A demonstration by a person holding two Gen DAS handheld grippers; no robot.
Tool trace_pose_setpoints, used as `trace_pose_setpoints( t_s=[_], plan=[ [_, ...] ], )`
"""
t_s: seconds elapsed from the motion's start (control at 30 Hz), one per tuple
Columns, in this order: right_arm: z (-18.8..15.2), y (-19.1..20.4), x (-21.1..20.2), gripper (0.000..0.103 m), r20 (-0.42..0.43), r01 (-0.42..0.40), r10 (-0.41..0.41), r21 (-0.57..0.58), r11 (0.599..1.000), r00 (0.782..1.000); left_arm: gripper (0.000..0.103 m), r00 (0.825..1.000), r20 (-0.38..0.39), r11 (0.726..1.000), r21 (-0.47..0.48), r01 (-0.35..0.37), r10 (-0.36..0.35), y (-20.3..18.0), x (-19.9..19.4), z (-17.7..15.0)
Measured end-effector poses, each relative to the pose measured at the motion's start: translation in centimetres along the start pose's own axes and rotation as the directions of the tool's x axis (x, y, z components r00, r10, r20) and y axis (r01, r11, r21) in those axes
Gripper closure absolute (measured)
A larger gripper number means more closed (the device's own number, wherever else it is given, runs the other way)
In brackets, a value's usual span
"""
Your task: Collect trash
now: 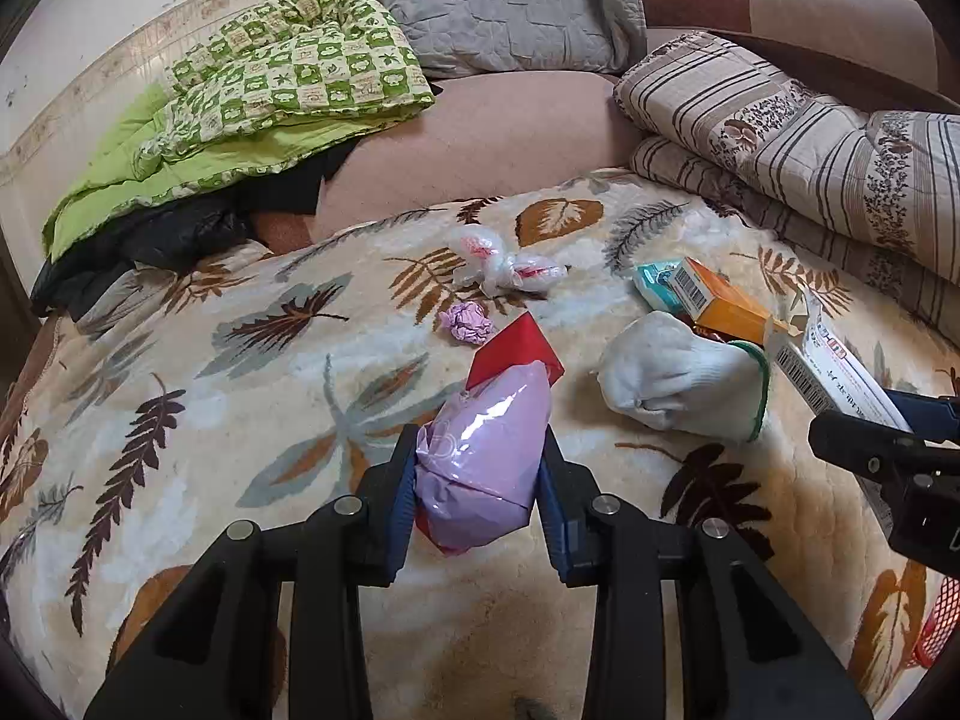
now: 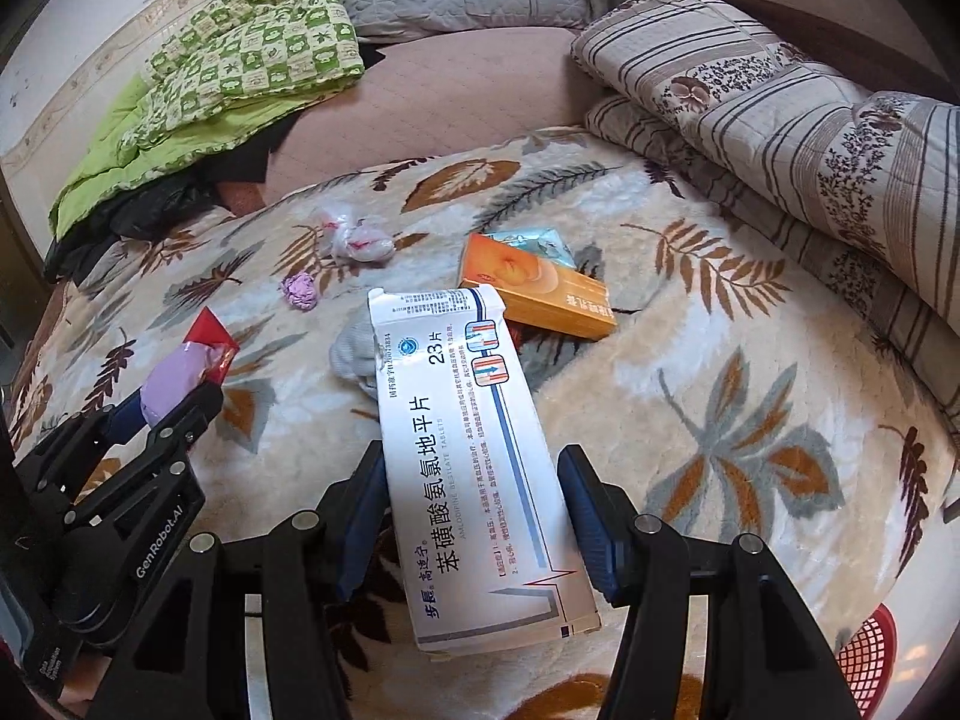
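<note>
My left gripper (image 1: 480, 468) is shut on a purple plastic wrapper with a red packet (image 1: 489, 450), held above the leaf-patterned blanket (image 1: 240, 420). My right gripper (image 2: 474, 498) is shut on a white medicine box (image 2: 468, 456) and holds it over the blanket. Loose on the blanket lie a crumpled purple paper ball (image 1: 467, 323), a knotted clear plastic bag (image 1: 504, 264), an orange box (image 1: 720, 300) over a teal packet (image 1: 654, 282), and a white glove (image 1: 678, 378). The right gripper shows at the right edge of the left wrist view (image 1: 888, 450).
Folded quilts lie around the blanket: a green checked one (image 1: 270, 96) at the back left, a grey one (image 1: 504, 6) behind, a striped one (image 1: 810, 144) at the right. A red mesh basket (image 2: 864, 654) sits at the lower right edge. Black cloth (image 1: 150, 246) lies at the left.
</note>
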State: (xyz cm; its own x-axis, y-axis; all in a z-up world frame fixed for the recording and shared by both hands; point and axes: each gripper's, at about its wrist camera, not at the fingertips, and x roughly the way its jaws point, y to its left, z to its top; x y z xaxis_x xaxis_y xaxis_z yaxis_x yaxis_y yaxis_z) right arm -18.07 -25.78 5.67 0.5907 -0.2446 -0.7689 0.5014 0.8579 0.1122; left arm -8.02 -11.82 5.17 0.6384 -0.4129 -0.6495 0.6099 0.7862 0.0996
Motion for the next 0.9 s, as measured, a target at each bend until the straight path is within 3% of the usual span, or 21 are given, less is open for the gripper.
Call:
trace_pose_setpoints(
  t_s=[0.9],
  plan=[
    [0.08, -0.01, -0.02, 0.042, 0.001, 0.003, -0.003, -0.005, 1.0, 1.0, 0.068, 1.0, 0.001, 1.0, 0.005, 0.015, -0.015, -0.25, -0.17, 0.11]
  ],
)
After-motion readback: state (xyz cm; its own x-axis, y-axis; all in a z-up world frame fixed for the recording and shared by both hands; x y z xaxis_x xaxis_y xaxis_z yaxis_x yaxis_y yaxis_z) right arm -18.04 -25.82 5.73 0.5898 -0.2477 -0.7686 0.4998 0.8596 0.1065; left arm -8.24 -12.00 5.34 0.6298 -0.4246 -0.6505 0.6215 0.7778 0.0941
